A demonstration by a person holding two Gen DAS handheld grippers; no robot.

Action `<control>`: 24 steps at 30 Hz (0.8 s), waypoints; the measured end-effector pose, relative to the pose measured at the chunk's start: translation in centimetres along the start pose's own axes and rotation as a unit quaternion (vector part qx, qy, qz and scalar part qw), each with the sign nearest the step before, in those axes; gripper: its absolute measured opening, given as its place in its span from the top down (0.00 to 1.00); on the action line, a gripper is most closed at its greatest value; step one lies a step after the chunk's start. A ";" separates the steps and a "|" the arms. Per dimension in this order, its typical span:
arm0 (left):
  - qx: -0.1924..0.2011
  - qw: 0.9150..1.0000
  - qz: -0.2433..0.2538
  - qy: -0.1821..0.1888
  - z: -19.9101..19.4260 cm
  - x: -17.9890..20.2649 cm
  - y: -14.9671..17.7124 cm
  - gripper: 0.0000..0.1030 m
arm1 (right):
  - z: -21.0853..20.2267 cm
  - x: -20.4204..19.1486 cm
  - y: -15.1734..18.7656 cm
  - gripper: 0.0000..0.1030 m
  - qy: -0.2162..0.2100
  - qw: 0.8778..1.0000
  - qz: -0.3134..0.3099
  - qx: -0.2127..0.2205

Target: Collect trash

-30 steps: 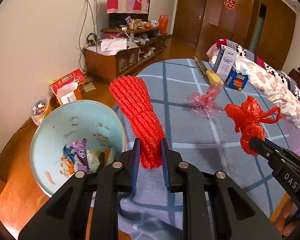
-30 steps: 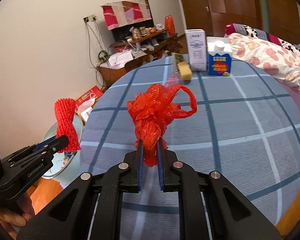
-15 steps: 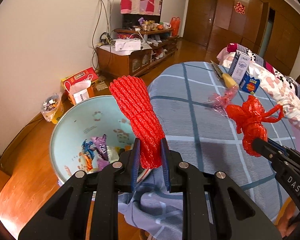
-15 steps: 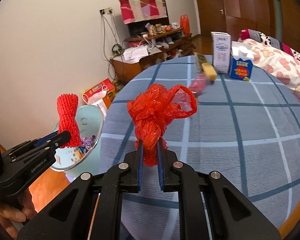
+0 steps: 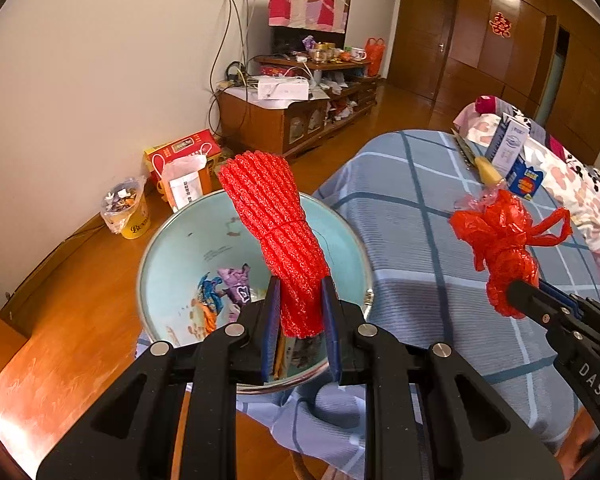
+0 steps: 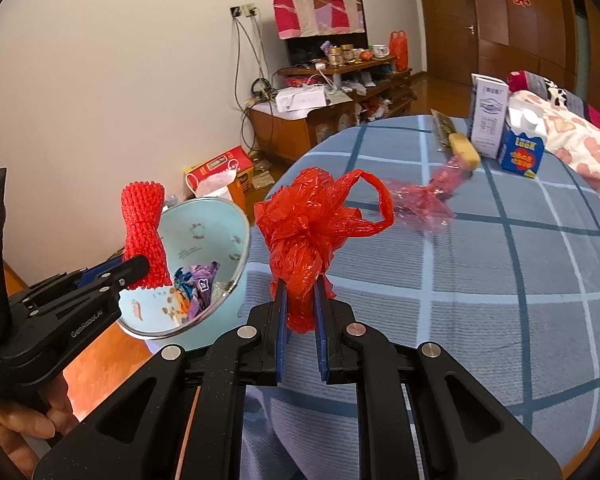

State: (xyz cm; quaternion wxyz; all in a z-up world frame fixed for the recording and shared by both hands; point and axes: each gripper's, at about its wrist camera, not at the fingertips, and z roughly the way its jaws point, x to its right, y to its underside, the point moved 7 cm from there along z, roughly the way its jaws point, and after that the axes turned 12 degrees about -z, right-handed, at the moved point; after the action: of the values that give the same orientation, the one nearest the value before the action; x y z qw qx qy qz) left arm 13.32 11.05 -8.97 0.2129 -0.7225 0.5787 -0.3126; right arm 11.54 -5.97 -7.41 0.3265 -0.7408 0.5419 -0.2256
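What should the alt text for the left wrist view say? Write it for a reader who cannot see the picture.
The left gripper is shut on a red foam net, held above a pale blue trash bin holding wrappers. To its right, the right gripper holds a crumpled red plastic bag over a table with a blue checked cloth.

The red foam net (image 5: 278, 236) hides part of the bin's (image 5: 172, 240) blurred litter (image 5: 224, 292).
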 end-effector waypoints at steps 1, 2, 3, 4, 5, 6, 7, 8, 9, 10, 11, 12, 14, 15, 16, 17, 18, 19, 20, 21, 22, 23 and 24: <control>0.000 1.000 -0.001 -0.001 0.0 -0.2 -0.1 0.81 | 0.1 -0.3 -0.2 0.87 -0.001 1.000 -0.002 0.000; 0.000 1.000 -0.002 -0.002 0.1 -0.3 -0.1 0.81 | 0.3 -0.3 -0.3 0.87 -0.003 1.000 -0.004 0.000; 0.000 1.000 -0.003 -0.002 0.1 -0.5 -0.1 0.81 | 0.4 -0.5 -0.4 0.87 -0.005 1.000 -0.005 0.000; 0.000 1.000 -0.004 -0.003 0.1 -0.6 -0.1 0.81 | 0.4 -0.7 -0.5 0.87 -0.006 1.000 -0.007 0.000; 0.000 1.000 -0.006 -0.004 0.1 -0.8 -0.1 0.81 | 0.6 -1.0 -0.6 0.87 -0.008 1.000 -0.009 0.000; 0.000 1.000 -0.006 -0.005 0.2 -0.9 -0.2 0.81 | 0.7 -1.3 -0.7 0.87 -0.009 1.000 -0.012 0.000; 0.000 1.000 -0.007 -0.006 0.2 -1.0 -0.2 0.81 | 0.8 -1.5 -0.8 0.87 -0.010 1.000 -0.014 0.000; -0.001 1.000 -0.008 -0.006 0.2 -1.2 -0.2 0.81 | 0.8 -1.7 -0.9 0.87 -0.011 1.000 -0.016 0.000; -0.001 1.000 -0.008 -0.007 0.2 -1.2 -0.2 0.81 | 1.0 -1.9 -1.1 0.87 -0.012 1.000 -0.018 0.001; -0.001 1.000 -0.009 -0.008 0.2 -1.4 -0.2 0.81 | 1.1 -2.1 -1.2 0.87 -0.014 1.000 -0.019 0.001; -0.001 1.000 -0.010 -0.009 0.3 -1.6 -0.3 0.81 | 1.2 -2.2 -1.3 0.87 -0.015 1.000 -0.020 0.001; -0.001 1.000 -0.011 -0.010 0.3 -1.6 -0.3 0.81 | 1.3 -2.4 -1.5 0.87 -0.017 1.000 -0.022 0.001; -0.001 1.000 -0.014 -0.012 0.5 -1.8 -0.4 0.81 | 1.5 -2.8 -1.7 0.87 -0.019 0.999 -0.026 0.001; 0.000 1.000 -0.016 -0.013 0.5 -2.0 -0.4 0.81 | 1.6 -3.0 -1.8 0.87 -0.020 0.999 -0.028 0.001; 0.000 1.000 -0.018 -0.014 0.5 -2.3 -0.5 0.81 | 1.7 -3.1 -1.9 0.87 -0.021 0.999 -0.029 0.001; 0.000 1.000 -0.020 -0.015 0.5 -2.4 -0.6 0.81 | 1.8 -3.4 -2.1 0.87 -0.022 0.999 -0.032 0.001; 0.001 1.000 -0.022 -0.016 0.4 -2.7 -0.7 0.81 | 1.9 -3.6 -2.2 0.87 -0.023 0.999 -0.033 0.002; 0.001 1.000 -0.024 -0.017 0.4 -2.9 -0.7 0.81 | 2.1 -3.8 -2.4 0.87 -0.024 0.999 -0.035 0.002; 0.001 0.999 -0.029 -0.018 0.4 -3.3 -0.9 0.81 | 2.3 -3.9 -2.5 0.87 -0.026 0.999 -0.037 0.001; 0.001 0.999 -0.032 -0.018 0.4 -3.5 -1.0 0.81 | 2.4 -4.0 -2.6 0.87 -0.027 0.999 -0.037 0.001; 0.000 0.999 -0.035 -0.018 0.5 -3.7 -1.0 0.81 | 2.7 -4.2 -2.7 0.87 -0.030 0.999 -0.038 0.000; -0.001 0.999 -0.036 -0.020 0.5 -4.0 -1.1 0.81 | 2.9 -4.4 -2.8 0.87 -0.031 0.999 -0.039 -0.001; -0.001 0.999 -0.037 -0.021 0.6 -4.2 -1.1 0.81 | 3.0 -4.5 -2.9 0.87 -0.032 0.999 -0.040 -0.002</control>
State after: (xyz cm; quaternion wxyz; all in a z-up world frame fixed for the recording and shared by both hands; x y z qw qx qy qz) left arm 13.94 15.33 -9.50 0.2130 -0.7500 0.5472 -0.3044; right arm 14.10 -0.40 -7.24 0.3330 -0.7692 0.5017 -0.2137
